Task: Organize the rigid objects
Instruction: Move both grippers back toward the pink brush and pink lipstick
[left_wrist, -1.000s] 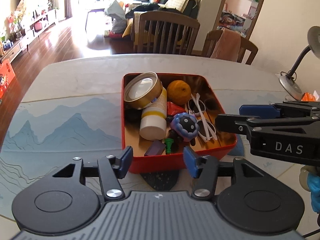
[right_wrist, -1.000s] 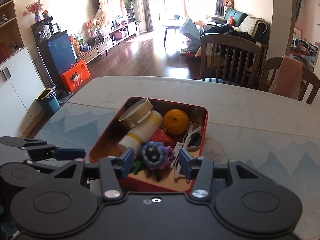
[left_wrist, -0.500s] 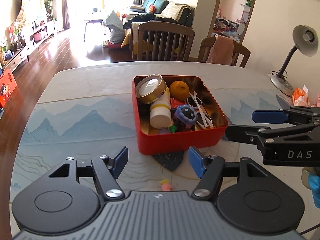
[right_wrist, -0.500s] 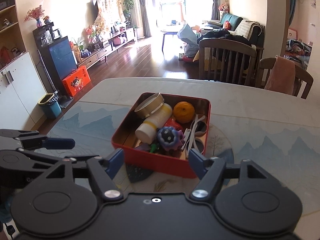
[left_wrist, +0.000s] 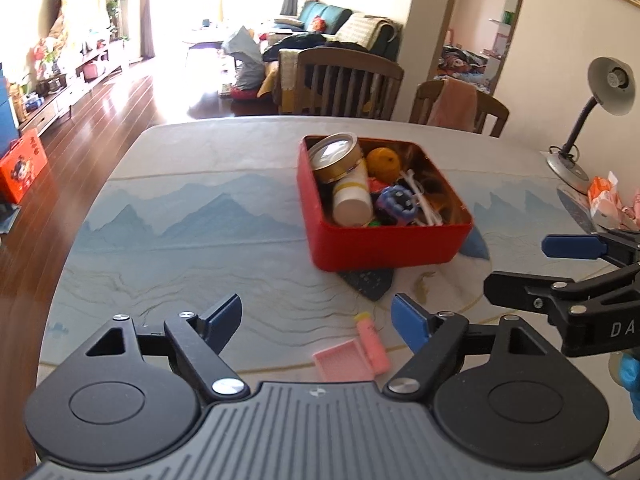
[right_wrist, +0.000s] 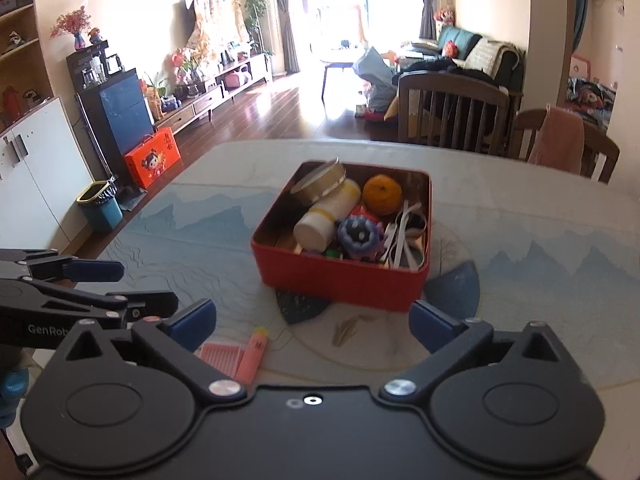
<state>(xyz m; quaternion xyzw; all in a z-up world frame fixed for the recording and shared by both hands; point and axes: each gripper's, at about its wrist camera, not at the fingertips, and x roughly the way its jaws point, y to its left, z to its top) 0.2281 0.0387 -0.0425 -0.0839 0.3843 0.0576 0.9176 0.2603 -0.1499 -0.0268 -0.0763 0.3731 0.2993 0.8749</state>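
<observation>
A red tin box [left_wrist: 384, 246] [right_wrist: 340, 278] stands on the table and holds a gold tin [left_wrist: 334, 156], a white bottle [left_wrist: 352, 200], an orange [left_wrist: 383, 164], a blue spiky toy [left_wrist: 398, 202] and white glasses [right_wrist: 404, 236]. A pink toy dustpan [left_wrist: 346, 364] [right_wrist: 224, 356] with a pink handle lies on the table near me, outside the box. My left gripper [left_wrist: 316, 320] is open and empty above the dustpan. My right gripper [right_wrist: 312, 322] is open and empty, pulled back from the box, and also shows in the left wrist view [left_wrist: 520, 268].
The table [left_wrist: 200, 216] has a blue mountain-print cover. A grey desk lamp [left_wrist: 600, 112] and snack packets [left_wrist: 608, 204] sit at the right edge. Two wooden chairs [left_wrist: 344, 80] stand behind the far edge. A bin [right_wrist: 100, 204] is on the floor at left.
Both grippers have drawn back and up from the red box and opened wider. The pink dustpan has come into view on the table below them.
</observation>
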